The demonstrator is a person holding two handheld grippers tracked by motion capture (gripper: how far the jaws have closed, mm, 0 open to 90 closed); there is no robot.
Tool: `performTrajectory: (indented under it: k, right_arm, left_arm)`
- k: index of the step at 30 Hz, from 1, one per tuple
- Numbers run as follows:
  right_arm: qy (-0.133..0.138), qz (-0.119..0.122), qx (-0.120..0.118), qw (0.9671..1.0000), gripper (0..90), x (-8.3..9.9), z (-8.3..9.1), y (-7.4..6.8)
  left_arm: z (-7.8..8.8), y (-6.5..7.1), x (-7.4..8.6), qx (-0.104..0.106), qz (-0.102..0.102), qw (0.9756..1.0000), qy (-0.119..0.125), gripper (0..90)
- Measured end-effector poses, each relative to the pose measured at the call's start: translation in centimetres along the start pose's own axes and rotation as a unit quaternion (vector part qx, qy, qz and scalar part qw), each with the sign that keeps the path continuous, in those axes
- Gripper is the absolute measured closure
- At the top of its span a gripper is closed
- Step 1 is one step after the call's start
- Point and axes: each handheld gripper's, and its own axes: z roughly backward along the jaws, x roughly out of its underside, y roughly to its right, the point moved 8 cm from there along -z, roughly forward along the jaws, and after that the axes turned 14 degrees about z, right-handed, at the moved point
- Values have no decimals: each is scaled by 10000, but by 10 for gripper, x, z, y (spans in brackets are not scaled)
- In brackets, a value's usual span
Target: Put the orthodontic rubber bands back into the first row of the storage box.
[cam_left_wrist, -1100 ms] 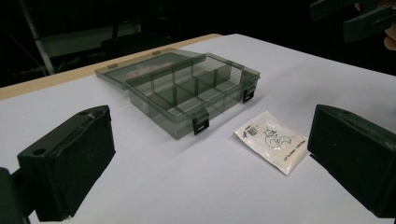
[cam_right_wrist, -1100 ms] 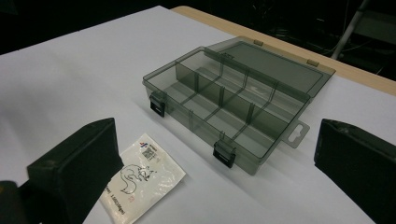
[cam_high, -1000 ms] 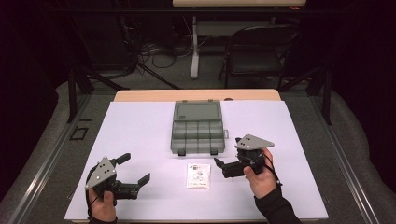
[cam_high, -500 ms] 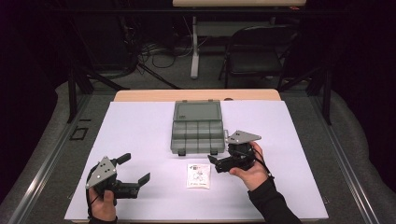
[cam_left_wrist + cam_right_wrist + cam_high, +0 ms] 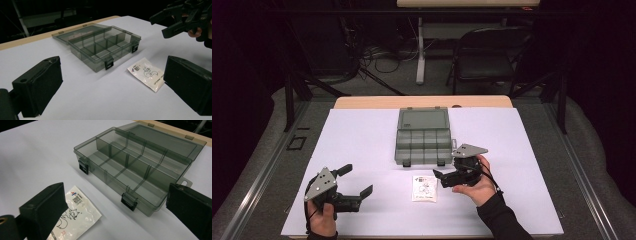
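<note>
Gaping organizer box (image 5: 423, 140), compartments bare

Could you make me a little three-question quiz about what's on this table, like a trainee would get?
1. True or false: the lid of the plastic box is shut.
2. Which tool is nearer the small white packet? A) the left tool B) the right tool
3. Fill in: both tools are ____ and hold nothing.

Key
1. False. The lid lies folded back flat and the compartments look empty.
2. B. The right tool hovers just beside the packet, between it and the box; the left one sits apart near the table's front edge.
3. Open. Each tool's jaws stand wide apart in its own view.
</note>
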Motion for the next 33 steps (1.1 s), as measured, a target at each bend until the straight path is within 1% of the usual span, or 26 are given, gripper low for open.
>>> performTrajectory:
  k: [1,3,5,7,10,11,13,14,15,18,21,24,26,27,28,30,31,33]
  right_arm:
    - [3,-33,9,10000,45,1,-2,0]
    - [-82,-45,53,9999,73,5,-3,0]
    - [-84,-33,83,9999,104,7,-4,0]
    - [-92,-26,71,9999,145,9,-5,0]
    - [-126,-23,7,9999,154,11,-8,-1]
    - [-151,-37,-52,9999,161,12,-9,-3]
    - [-203,2,-71,9998,196,14,-11,-5]
    - [-203,2,-71,9998,196,14,-11,-5]
    - [-192,36,-50,9998,229,14,-13,-7]
    - [-185,58,-34,9998,246,15,-14,-8]
    - [-149,34,-18,9999,344,16,-16,-9]
    - [-124,-13,-57,9999,363,16,-18,-10]
    - [-145,-32,-81,9999,375,17,-20,-11]
    - [-173,-39,-132,9998,379,18,-21,-11]
    - [-167,-45,-110,9998,388,18,-23,-11]
    - [-202,-17,-174,9996,439,19,-24,-13]
    - [-185,-26,-208,9996,440,19,-26,-13]
    - [-223,-18,-204,9995,441,20,-28,-14]
  left_arm:
    - [0,0,0,7,2,10000,7,21]
    - [0,0,0,-3,-1,10000,-1,21]
    - [0,0,0,5,-9,10000,-12,21]
    - [0,0,1,-3,4,10000,-22,22]
    - [-1,0,0,3,9,10000,-13,23]
    - [-1,0,0,-3,16,10000,-11,23]
    - [0,0,0,-7,15,10000,-9,25]
    - [0,0,0,-7,15,10000,-9,26]
    - [-1,0,0,-8,15,10000,-10,26]
    - [0,0,1,-7,0,10000,-24,27]
    - [-1,0,1,-5,-2,10000,-33,29]
    - [-1,0,1,-6,0,10000,-33,32]
    - [-1,-1,1,-16,-1,10000,-39,32]
    - [-1,-1,1,-12,-1,10000,-42,32]
    - [-1,-1,1,-13,1,10000,-43,32]
    - [-1,-1,1,-12,-5,10000,-43,32]
    - [-1,-1,1,-11,-4,10000,-44,33]
    - [-1,-1,1,-12,6,10000,-48,33]
